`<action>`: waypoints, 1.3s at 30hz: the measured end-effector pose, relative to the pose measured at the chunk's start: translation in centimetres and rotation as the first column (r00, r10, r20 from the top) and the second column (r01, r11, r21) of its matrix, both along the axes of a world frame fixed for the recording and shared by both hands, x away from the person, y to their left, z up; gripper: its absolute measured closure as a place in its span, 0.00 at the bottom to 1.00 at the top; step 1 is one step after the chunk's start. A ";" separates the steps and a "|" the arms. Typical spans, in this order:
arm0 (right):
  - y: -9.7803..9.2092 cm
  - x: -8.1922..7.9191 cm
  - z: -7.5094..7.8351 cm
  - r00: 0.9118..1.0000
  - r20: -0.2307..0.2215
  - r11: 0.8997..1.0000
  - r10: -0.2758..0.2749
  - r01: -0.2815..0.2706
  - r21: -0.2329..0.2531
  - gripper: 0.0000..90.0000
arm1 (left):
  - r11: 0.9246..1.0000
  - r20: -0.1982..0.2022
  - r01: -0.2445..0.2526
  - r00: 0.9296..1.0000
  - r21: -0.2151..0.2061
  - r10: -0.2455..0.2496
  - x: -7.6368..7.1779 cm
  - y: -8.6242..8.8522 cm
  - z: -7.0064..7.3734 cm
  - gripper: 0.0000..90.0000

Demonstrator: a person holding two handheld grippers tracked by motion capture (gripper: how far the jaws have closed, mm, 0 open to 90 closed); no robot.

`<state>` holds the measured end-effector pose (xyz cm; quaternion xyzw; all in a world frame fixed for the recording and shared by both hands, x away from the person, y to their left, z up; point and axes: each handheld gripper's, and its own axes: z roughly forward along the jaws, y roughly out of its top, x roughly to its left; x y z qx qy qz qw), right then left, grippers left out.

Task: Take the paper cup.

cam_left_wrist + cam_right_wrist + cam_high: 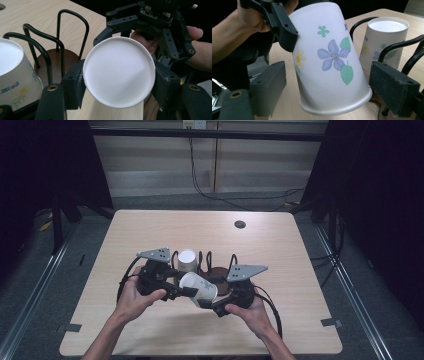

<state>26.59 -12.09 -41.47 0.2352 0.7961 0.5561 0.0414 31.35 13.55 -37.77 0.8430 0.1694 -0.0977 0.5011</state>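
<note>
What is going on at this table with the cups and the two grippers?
A person holds a flowered paper cup above the table between two grippers. The left gripper clamps it near its base, while the right gripper straddles its rim end with jaws apart. A second cup stands upside down by a black wire rack.

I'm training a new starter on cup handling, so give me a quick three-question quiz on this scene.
1. True or false: the left tool grips the held paper cup near its base.
2. The second cup, by the wire rack, stands: A upright, B upside down, C on its side?
3. What pattern is printed on both cups?
Key: 1 true; 2 B; 3 flowers and leaves.
</note>
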 end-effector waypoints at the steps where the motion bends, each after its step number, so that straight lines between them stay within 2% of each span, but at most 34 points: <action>1: 0.1 0.0 -0.1 1.000 0.002 1.000 0.002 -0.002 -0.002 0.16 | 1.000 -0.002 0.000 1.000 -0.003 0.000 0.0 -0.1 0.0 0.41; 4: 0.3 0.0 -0.3 1.000 0.003 1.000 0.010 -0.010 -0.010 0.17 | 1.000 -0.002 0.007 1.000 0.006 -0.007 -0.1 -0.2 -0.1 0.41; 11: 0.5 -0.1 -0.7 1.000 0.021 1.000 0.021 -0.020 -0.020 0.19 | 1.000 -0.022 0.017 1.000 -0.013 -0.018 -0.1 -0.1 0.0 0.41; 19: 0.7 -0.2 -1.0 0.999 0.026 0.999 0.026 -0.025 -0.029 0.23 | 1.000 -0.035 0.023 0.999 -0.017 -0.024 0.0 0.0 -0.1 0.41; 23: 0.7 -0.2 -1.1 0.999 0.020 0.998 0.042 -0.042 -0.039 0.29 | 1.000 -0.051 0.021 0.998 -0.022 -0.022 0.2 -0.1 -0.4 0.41; 31: 0.6 -0.2 -1.0 0.999 0.019 0.998 0.043 -0.042 -0.046 0.32 | 0.999 -0.051 0.015 0.999 -0.033 -0.017 0.3 0.1 -0.5 0.38; 33: 0.5 -0.1 -1.0 0.999 0.007 0.998 0.044 -0.044 -0.046 0.33 | 0.999 -0.048 0.012 0.999 -0.031 -0.013 0.3 0.2 -0.6 0.38; 37: 0.5 -0.1 -1.0 0.999 -0.003 0.998 0.041 -0.041 -0.045 0.34 | 1.000 -0.028 -0.002 1.000 -0.021 0.001 0.3 0.3 -0.7 0.32; 39: 0.3 0.0 -1.0 0.999 -0.008 0.998 0.038 -0.038 -0.044 0.34 | 1.000 -0.027 -0.007 1.000 -0.021 0.007 0.3 0.3 -0.8 0.22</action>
